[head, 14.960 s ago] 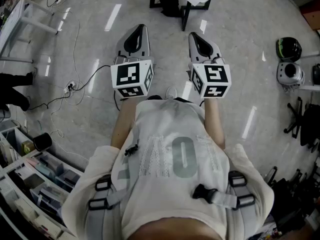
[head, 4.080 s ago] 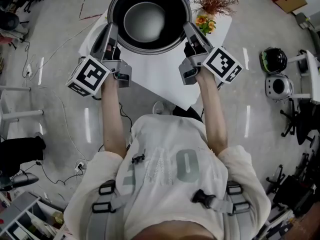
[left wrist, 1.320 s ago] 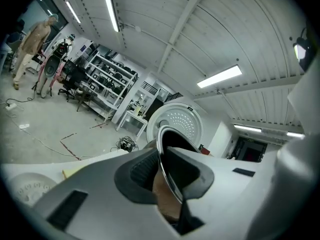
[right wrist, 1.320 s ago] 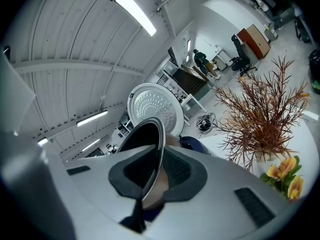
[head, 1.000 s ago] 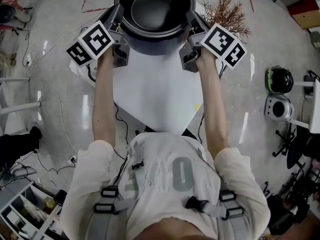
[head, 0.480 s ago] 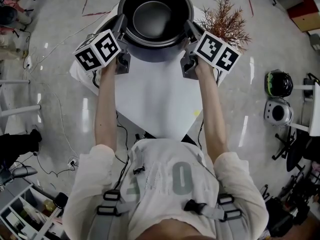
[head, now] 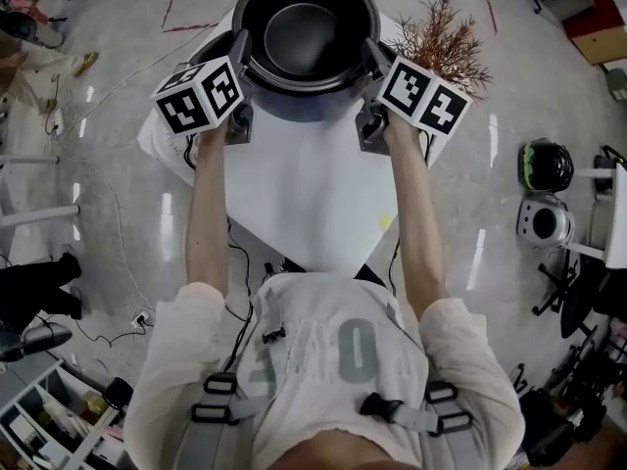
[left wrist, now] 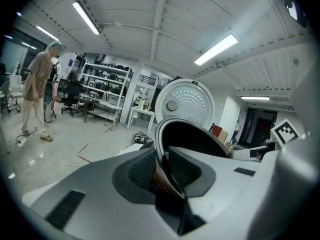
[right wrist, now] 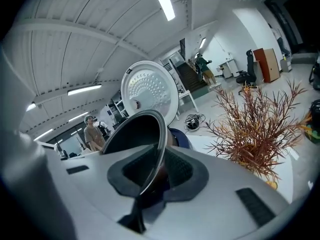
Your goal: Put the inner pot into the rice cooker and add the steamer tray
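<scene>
The dark inner pot (head: pixel 304 32) sits down inside the rice cooker (head: pixel 294 101) at the far end of the white table (head: pixel 304 194). My left gripper (head: pixel 238 52) straddles the pot's left rim and my right gripper (head: pixel 372 57) its right rim. In the left gripper view the rim (left wrist: pixel 162 134) runs between the jaws of the left gripper (left wrist: pixel 162 176), which are opening and look just eased off it. The right gripper (right wrist: pixel 150 179) has the rim (right wrist: pixel 160 134) between its loosened pads. The cooker lid (left wrist: pixel 182 101) (right wrist: pixel 150 91) stands raised behind. No steamer tray is in view.
A dried, branchy plant (head: pixel 441 42) (right wrist: pixel 255 129) stands on the table right of the cooker, close to my right gripper. A person (left wrist: pixel 40 89) walks on the floor far left. Cables (head: pixel 108 262) and helmets (head: pixel 544 164) lie around the table.
Both grippers have rolled about their own line, their marker cubes turning, while staying at the pot's rim. The pot has stayed seated in the cooker.
</scene>
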A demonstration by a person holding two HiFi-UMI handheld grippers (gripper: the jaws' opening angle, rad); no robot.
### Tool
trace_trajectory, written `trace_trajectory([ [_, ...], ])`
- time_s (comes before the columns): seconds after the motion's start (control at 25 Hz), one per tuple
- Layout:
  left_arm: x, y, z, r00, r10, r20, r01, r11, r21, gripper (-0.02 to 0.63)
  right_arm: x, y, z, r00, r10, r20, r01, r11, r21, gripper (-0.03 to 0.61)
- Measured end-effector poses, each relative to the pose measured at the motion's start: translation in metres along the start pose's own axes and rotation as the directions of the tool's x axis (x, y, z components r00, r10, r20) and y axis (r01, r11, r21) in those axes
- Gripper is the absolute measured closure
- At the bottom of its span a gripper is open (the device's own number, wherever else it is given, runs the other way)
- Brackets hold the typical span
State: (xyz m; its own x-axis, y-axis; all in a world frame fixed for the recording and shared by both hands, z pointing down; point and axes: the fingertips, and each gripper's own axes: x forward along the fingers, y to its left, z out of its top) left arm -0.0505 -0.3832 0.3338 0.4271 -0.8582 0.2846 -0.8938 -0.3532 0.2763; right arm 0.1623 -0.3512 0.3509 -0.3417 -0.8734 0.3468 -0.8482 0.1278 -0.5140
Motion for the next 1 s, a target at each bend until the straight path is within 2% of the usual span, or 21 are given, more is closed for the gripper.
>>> trace_trajectory([
  [0.12, 0.0, 0.003, 0.0, 1.0, 0.002, -0.006, -0.002, 1.0, 0.009, 0.54, 0.001, 0.001, 0.0, 1.0, -0.009, -0.016, 0.01, 1.0, 0.022, 0.511],
  [0.24, 0.0, 0.004, -0.001, 1.0, 0.008, -0.027, -0.008, 1.0, -0.004, 0.54, 0.003, -0.001, -0.002, 0.999, -0.017, -0.035, 0.021, 0.995, 0.102, 0.52],
  [0.32, 0.0, 0.003, 0.0, 0.999, 0.015, -0.044, -0.016, 1.0, -0.012, 0.54, 0.003, -0.002, -0.001, 0.999, -0.027, -0.046, 0.032, 0.993, 0.118, 0.521],
  [0.56, 0.002, 0.008, -0.006, 0.987, 0.069, -0.145, -0.065, 0.997, 0.037, 0.529, 0.005, 0.001, 0.0, 0.992, -0.09, -0.085, 0.086, 0.995, -0.058, 0.505],
  [0.64, 0.002, 0.009, -0.007, 0.985, 0.087, -0.152, -0.078, 0.995, 0.062, 0.525, 0.007, 0.002, -0.001, 0.99, -0.108, -0.096, 0.097, 0.99, -0.107, 0.5],
  [1.0, 0.01, 0.014, -0.024, 0.979, 0.103, -0.178, -0.091, 0.993, 0.077, 0.525, 0.018, -0.012, -0.017, 0.981, -0.137, -0.137, 0.124, 0.988, -0.096, 0.5],
])
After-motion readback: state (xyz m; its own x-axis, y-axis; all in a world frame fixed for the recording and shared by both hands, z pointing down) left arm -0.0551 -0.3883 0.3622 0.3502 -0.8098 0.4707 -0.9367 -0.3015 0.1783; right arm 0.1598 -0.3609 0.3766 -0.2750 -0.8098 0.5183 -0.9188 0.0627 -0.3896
